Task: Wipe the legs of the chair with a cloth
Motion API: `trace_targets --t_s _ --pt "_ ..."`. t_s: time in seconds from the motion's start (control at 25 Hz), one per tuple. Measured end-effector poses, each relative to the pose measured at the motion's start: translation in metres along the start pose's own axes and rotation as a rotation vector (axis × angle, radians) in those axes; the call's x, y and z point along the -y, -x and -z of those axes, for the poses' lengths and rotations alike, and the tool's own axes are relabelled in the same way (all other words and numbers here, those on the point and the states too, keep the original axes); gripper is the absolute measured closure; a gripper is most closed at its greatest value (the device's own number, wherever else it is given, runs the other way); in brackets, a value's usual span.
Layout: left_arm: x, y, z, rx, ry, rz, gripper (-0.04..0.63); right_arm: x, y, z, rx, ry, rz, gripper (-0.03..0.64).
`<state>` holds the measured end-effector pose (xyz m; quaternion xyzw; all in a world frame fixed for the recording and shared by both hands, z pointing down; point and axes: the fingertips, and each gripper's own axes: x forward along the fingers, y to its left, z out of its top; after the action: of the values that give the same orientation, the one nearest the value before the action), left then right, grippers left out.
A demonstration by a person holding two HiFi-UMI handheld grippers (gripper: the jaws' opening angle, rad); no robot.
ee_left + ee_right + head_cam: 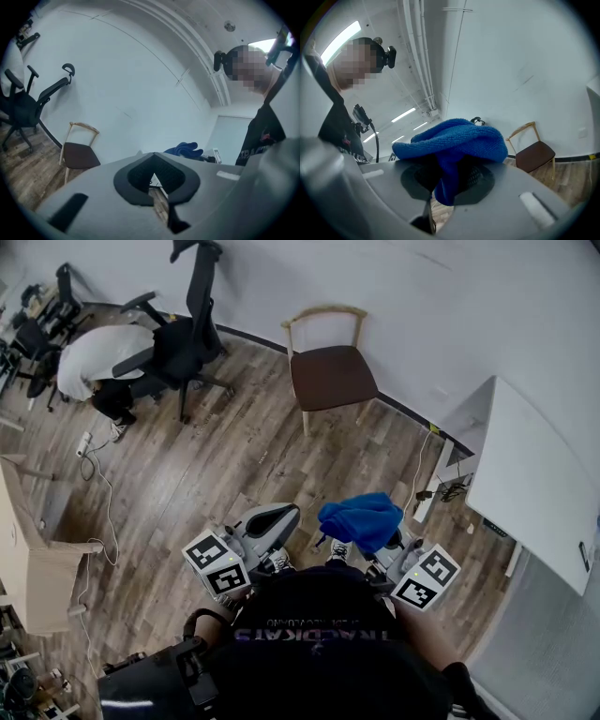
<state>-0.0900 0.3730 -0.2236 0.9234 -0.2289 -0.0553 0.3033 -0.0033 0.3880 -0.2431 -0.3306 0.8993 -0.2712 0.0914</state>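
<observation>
Against far wall (422, 296): chair (330, 371) well apart | left claw (155, 182) closed | right claw (443, 185) grips cloth (454, 138)

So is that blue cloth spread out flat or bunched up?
Bunched up: the blue cloth is a crumpled heap, one fold pinched in the right tongs.

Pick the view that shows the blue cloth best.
The right gripper view: the blue cloth fills its centre, pinched in the jaws of the right gripper. The head view shows it from above as a bundle; the left gripper view catches only a small piece.
</observation>
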Motion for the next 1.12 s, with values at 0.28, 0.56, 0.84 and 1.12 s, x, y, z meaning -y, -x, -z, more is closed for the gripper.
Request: trace_targets --t_s 0.28,0.56,0.84,1.12 --pt "0.003 -0.019 0.008 -0.061 -0.116 -0.010 0.597 0.021 0.009 -0.009 0.006 -0.003 0.018 0.552" --pt "-0.001 -0.041 0.013 -0.048 -0.098 -0.023 0.597 0.046 0.024 -0.021 0.016 0.006 0.032 0.552" --pt "0.003 -0.076 0.012 -0.033 -0.087 -0.025 0.597 0.073 0.040 -0.037 -0.007 0.024 0.030 0.552" --pt "0.000 -0.104 0.014 -0.008 -0.051 -0.072 0.597 0.102 0.047 -0.054 -0.039 0.031 -0.006 0.552"
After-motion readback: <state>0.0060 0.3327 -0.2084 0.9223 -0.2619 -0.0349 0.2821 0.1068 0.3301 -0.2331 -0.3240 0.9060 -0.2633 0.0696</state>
